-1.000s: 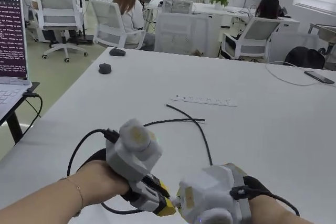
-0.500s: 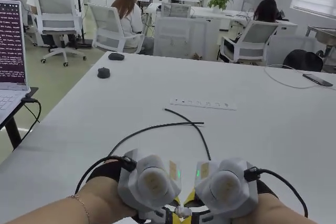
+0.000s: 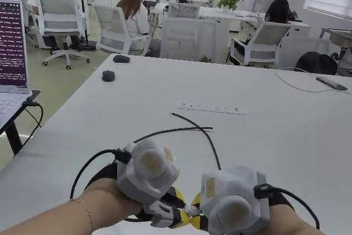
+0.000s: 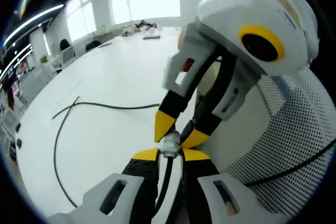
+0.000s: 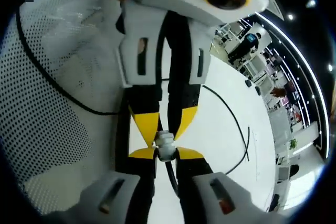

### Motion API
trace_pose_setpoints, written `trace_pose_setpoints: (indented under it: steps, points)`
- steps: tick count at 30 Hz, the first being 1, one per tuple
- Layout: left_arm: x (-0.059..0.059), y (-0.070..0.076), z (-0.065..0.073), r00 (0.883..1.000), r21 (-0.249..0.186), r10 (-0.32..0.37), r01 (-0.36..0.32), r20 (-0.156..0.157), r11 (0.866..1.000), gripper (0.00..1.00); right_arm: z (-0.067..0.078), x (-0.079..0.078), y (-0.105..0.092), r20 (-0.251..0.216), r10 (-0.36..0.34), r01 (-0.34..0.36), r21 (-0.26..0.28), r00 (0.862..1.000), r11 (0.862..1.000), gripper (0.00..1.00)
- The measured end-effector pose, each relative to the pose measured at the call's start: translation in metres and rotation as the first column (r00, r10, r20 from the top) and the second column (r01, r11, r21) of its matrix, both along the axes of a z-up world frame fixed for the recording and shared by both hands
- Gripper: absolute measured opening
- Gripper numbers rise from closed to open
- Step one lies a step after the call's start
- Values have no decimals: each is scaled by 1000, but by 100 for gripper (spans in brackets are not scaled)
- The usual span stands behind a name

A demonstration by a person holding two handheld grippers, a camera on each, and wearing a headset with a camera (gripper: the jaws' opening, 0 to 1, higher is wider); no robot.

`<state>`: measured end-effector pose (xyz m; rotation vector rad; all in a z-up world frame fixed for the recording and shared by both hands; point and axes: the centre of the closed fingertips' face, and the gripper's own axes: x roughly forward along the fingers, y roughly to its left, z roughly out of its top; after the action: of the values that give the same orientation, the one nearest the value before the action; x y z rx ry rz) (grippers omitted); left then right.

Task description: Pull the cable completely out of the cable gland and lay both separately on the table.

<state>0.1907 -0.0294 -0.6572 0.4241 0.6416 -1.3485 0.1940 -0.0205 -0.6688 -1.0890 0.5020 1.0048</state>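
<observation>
Over the near edge of the table (image 3: 275,152), the left gripper (image 4: 170,155) and right gripper (image 5: 165,153) have tilted apart, the 2 still clamped on the cable gland (image 4: 170,144), its cable (image 3: 165,131) not yet freed.

Left gripper (image 3: 180,217) and right gripper (image 3: 196,213) low in frame, held in gloved hands, tips meeting at small white gland (image 3: 190,211), black cable (image 3: 181,130) crossing itself on white table (image 3: 275,136), power strip (image 3: 212,108) beyond, laptop (image 3: 11,42) at left edge.
</observation>
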Motion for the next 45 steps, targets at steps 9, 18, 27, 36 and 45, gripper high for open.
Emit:
trace_pose_setpoints:
  steps: [9,18,27,36,45]
  points:
    - [0,2,11,976,-104,96,-118,-198,988,16,11,2,2,143,92,-80,-89,985,993,12]
    - [3,7,10,998,-34,56,-55,31,998,16,12,3,-3,32,-64,62,72,997,995,28]
    - [0,0,13,942,111,-83,49,326,993,16,12,6,-21,-18,-162,163,104,987,981,9]
    - [10,14,2,946,179,-48,-11,320,984,16,4,12,-43,-39,-253,255,55,967,966,5]
    - [15,22,-2,949,204,-18,-49,315,978,16,-13,16,-93,-68,-451,447,-68,890,892,6]
